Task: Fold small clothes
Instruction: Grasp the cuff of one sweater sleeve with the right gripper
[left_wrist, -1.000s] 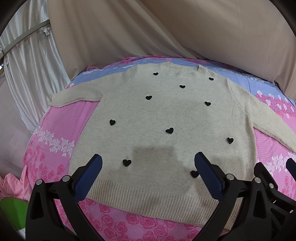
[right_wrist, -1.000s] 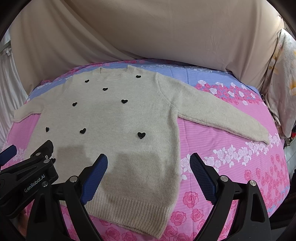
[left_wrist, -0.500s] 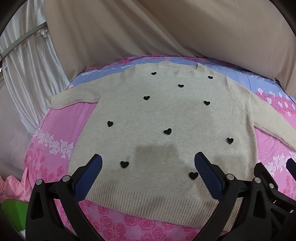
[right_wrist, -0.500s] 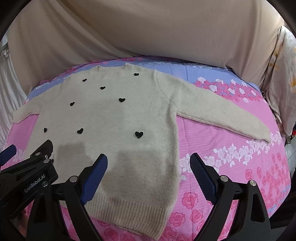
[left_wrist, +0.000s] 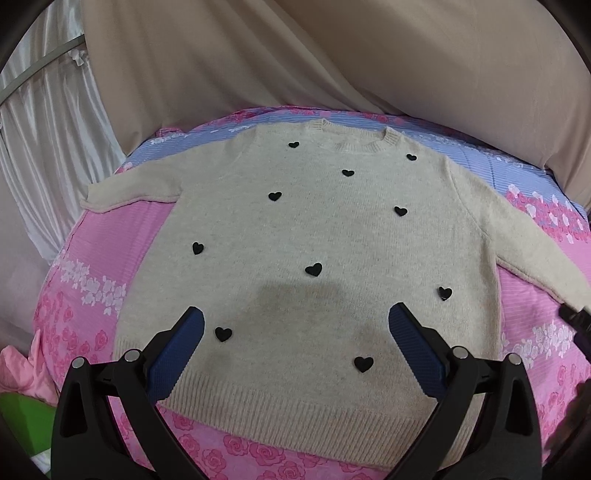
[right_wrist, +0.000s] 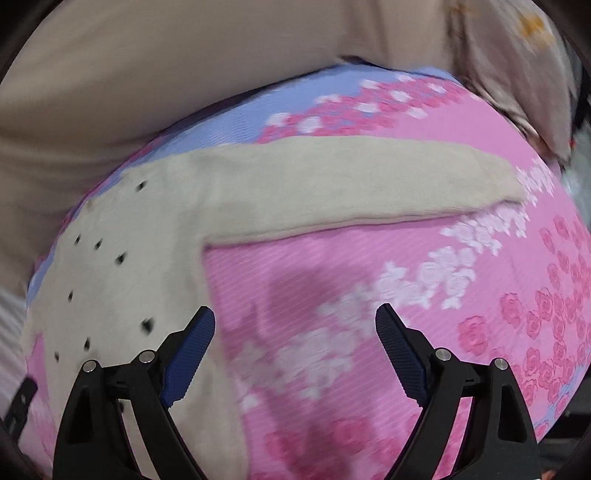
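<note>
A beige knit sweater (left_wrist: 332, 236) with small black hearts lies flat, front up, on a pink and blue floral bedsheet (left_wrist: 92, 266), sleeves spread out. My left gripper (left_wrist: 295, 332) is open and empty, above the sweater's lower body near the ribbed hem (left_wrist: 295, 417). My right gripper (right_wrist: 295, 332) is open and empty, over bare pink sheet to the right of the sweater's body (right_wrist: 110, 280), below the right sleeve (right_wrist: 351, 184). The right wrist view is blurred.
Beige drapes (left_wrist: 295, 55) hang behind the bed; a white curtain (left_wrist: 48, 140) is at the left. Pink cloth (left_wrist: 22, 373) and something green (left_wrist: 18, 424) lie at the lower left. A patterned cloth (right_wrist: 517, 62) hangs at the far right.
My right gripper has swung quickly to the right, off the sweater's lower body and over the sheet under the right sleeve. My left gripper has drifted slightly back; both stay open.
</note>
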